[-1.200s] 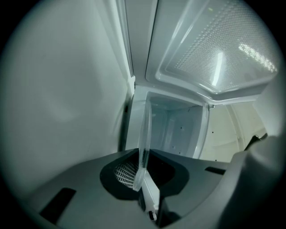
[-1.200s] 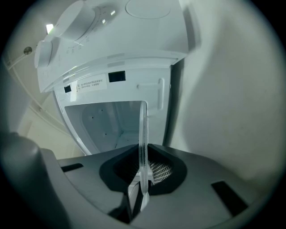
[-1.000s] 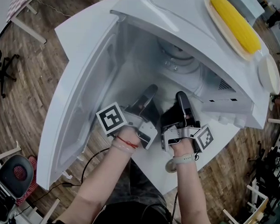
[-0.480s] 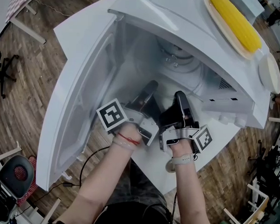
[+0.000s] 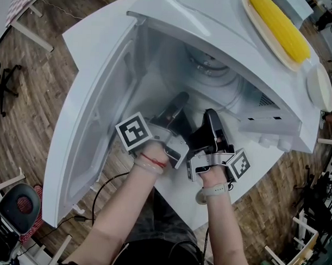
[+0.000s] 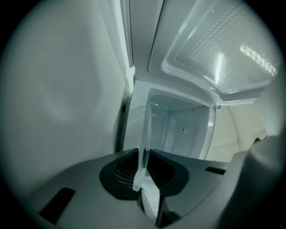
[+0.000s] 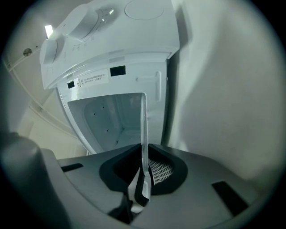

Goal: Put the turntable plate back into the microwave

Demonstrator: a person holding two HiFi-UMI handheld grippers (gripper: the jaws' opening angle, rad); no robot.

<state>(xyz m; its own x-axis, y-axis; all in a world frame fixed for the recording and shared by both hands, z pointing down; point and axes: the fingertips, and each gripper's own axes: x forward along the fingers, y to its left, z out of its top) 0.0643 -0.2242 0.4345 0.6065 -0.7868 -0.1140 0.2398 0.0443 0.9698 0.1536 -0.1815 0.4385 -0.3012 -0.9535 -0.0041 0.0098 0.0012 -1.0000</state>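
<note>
The clear glass turntable plate (image 5: 212, 72) hangs level at the mouth of the white microwave (image 5: 213, 19), whose door (image 5: 93, 121) stands open to the left. My left gripper (image 5: 179, 101) is shut on the plate's near rim, and my right gripper (image 5: 210, 116) is shut on the rim beside it. In the left gripper view the plate's edge (image 6: 144, 147) runs up from between the jaws of my left gripper (image 6: 144, 181) toward the cavity (image 6: 181, 129). The right gripper view shows the same edge (image 7: 144, 134) in my right gripper (image 7: 143, 181), with the cavity (image 7: 111, 118) ahead.
A corn cob on a tray (image 5: 278, 27) lies on top of the microwave, and a white dish (image 5: 318, 88) sits at the far right. The control panel with knobs (image 7: 80, 22) is right of the cavity. A chair (image 5: 16, 211) stands at lower left.
Both grippers have edged a little forward toward the microwave opening, carrying the plate with them. Their hold has not changed.
</note>
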